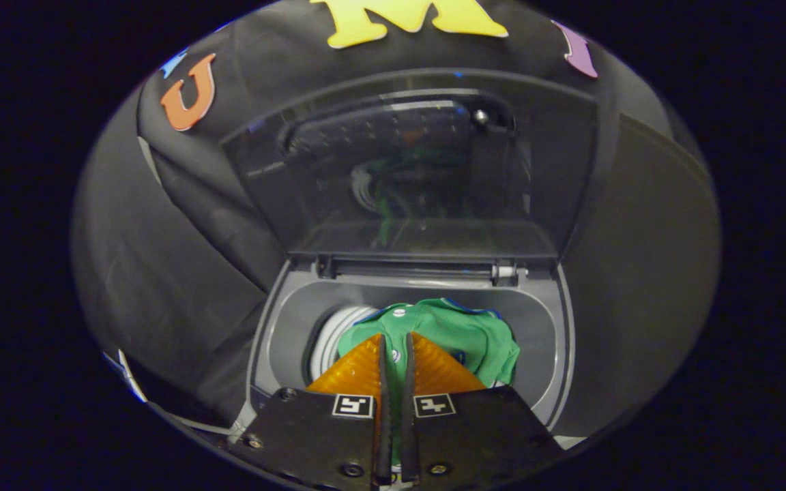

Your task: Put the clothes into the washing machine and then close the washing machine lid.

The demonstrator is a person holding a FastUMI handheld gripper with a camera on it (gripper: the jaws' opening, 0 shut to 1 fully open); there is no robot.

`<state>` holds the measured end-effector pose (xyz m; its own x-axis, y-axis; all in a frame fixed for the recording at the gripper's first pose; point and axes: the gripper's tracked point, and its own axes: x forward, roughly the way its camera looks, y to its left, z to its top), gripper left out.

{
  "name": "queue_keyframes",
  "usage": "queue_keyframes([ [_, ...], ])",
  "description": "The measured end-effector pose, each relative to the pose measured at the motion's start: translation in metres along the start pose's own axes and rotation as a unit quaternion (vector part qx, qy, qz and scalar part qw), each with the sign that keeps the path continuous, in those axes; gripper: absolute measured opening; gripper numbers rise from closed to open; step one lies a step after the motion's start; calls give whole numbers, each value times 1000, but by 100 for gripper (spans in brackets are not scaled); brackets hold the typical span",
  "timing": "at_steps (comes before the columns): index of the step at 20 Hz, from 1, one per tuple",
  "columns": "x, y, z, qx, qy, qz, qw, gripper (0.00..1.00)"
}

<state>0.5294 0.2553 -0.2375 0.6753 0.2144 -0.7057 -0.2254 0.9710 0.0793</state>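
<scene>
A green garment [464, 334] with blue trim hangs over the open mouth of the washing machine [284, 327], partly inside the drum. My gripper [395, 341] is directly above the opening with its two fingers nearly together, and green cloth shows in the narrow slit between them. The fingers pinch the garment, which spreads out just ahead of and below the tips. The machine's dark see-through lid [406, 170] stands upright behind the opening, hinged at the back edge.
The drum's pale ribbed inner wall [331, 334] shows to the left of the garment. Black cloth booth walls surround the machine closely on the left, right and behind the raised lid.
</scene>
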Motion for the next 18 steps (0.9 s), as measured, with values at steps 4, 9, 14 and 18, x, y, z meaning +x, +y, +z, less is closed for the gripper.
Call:
queue_keyframes([
  [4,26,-4,-18,-5,34,-12,999,9],
  [9,28,4,-26,-14,44,-12,999,8],
  [14,28,4,-25,-14,41,-9,999,9],
  [18,29,5,-37,-14,73,1,997,36],
])
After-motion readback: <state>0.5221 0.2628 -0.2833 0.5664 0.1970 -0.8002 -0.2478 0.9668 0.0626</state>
